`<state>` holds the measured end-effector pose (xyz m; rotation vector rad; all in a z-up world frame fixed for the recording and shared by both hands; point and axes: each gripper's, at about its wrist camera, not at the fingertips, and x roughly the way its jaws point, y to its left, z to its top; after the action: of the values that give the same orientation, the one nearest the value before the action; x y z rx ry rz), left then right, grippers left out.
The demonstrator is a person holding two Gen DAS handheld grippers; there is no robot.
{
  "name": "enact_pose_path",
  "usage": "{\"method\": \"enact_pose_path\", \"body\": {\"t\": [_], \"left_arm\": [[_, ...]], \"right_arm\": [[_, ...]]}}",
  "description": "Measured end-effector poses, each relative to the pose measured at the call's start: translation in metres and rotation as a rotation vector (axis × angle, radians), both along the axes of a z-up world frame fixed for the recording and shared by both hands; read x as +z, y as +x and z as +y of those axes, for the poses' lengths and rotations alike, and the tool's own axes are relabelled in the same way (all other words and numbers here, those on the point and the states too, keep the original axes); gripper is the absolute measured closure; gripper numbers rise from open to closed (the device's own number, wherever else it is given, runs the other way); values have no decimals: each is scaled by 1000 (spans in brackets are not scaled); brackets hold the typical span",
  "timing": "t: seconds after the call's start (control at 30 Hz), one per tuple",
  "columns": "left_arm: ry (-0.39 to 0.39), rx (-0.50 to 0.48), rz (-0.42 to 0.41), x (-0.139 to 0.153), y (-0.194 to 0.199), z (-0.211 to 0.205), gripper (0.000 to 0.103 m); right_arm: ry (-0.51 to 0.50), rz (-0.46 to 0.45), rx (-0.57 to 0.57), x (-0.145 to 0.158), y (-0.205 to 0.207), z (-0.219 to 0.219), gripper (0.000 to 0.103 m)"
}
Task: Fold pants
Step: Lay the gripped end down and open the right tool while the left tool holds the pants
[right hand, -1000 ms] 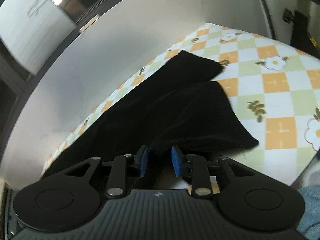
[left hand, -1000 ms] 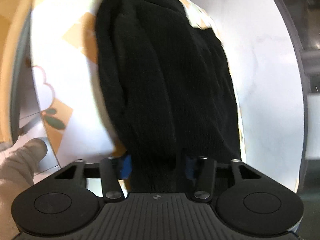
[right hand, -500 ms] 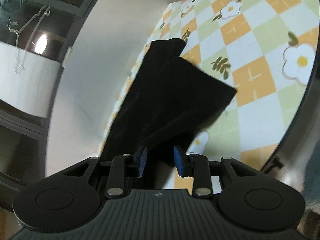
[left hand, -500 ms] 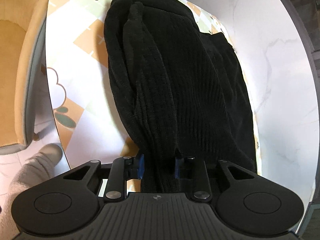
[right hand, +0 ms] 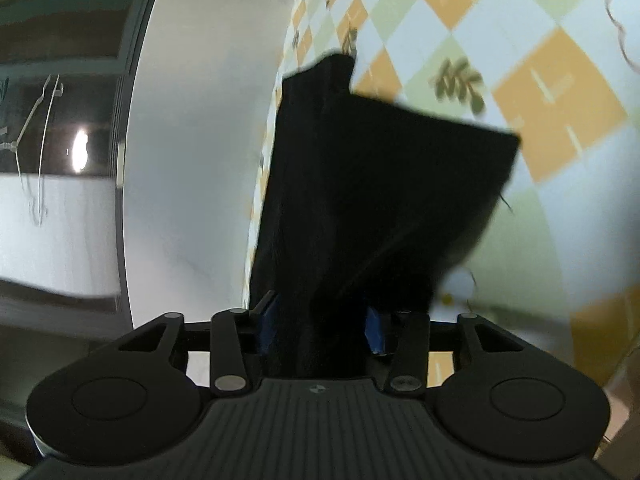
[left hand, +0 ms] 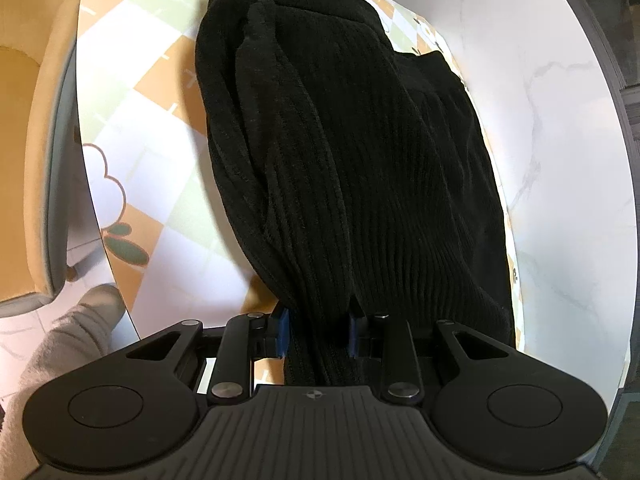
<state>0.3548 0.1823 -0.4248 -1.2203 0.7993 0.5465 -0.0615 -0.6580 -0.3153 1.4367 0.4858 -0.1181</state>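
Left gripper (left hand: 316,334): narrowly parted, blue pads (left hand: 282,330) pinched on a bunched fold of black ribbed pants (left hand: 352,168). Cloth rising straight from the grip and draped forward in thick rolls over a checked floral tablecloth (left hand: 132,128). Far left, a tan chair (left hand: 28,160) beside the table edge, with a grey-sleeved hand (left hand: 68,340) low in the corner. Bare tablecloth open to the left of the pants; right of them, a white marbled tabletop (left hand: 560,160) curving to its dark rim.

Right gripper (right hand: 320,330): likewise clamped on the pants (right hand: 360,184), blue pads (right hand: 374,330) just showing on either side of the gathered fabric. View blurred. Flat black panel spreading upward from the grip, its squared corner hanging out to the right over the tablecloth (right hand: 552,92). Left of the cloth, plain white tabletop (right hand: 192,160), then a dark window (right hand: 60,120) past the rim. Right, wide open orange-and-green checks.
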Motion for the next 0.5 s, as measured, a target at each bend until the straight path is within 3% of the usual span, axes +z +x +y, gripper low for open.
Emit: {"method": "enact_pose_path", "body": {"t": [0.03,0.1,0.2,0.27,0.33,0.4,0.5], "left_arm": [[-6,4,-1,0,-1,1,74],[-27,21,-5,-3,-2,5,75],[-56,43,-13,-7,-4,8,76],[-56,40,-14,-8,-5,9,76],[-55,41,-18,-9,-6,9,76],[-50,39,-23,-9,-7,9,76],[-45,36,-29,-8,-10,8,76]], "right_arm": [[-17,3,-7,8,1,-3,87],[-151,-16,14,40,5,-4,91],[-502,-156,78,108,6,15,91],[-634,-233,116,134,4,26,90],[-665,-223,122,137,3,26,85],[-658,-125,73,122,4,16,78],[-528,16,-13,89,-2,-8,76]]}}
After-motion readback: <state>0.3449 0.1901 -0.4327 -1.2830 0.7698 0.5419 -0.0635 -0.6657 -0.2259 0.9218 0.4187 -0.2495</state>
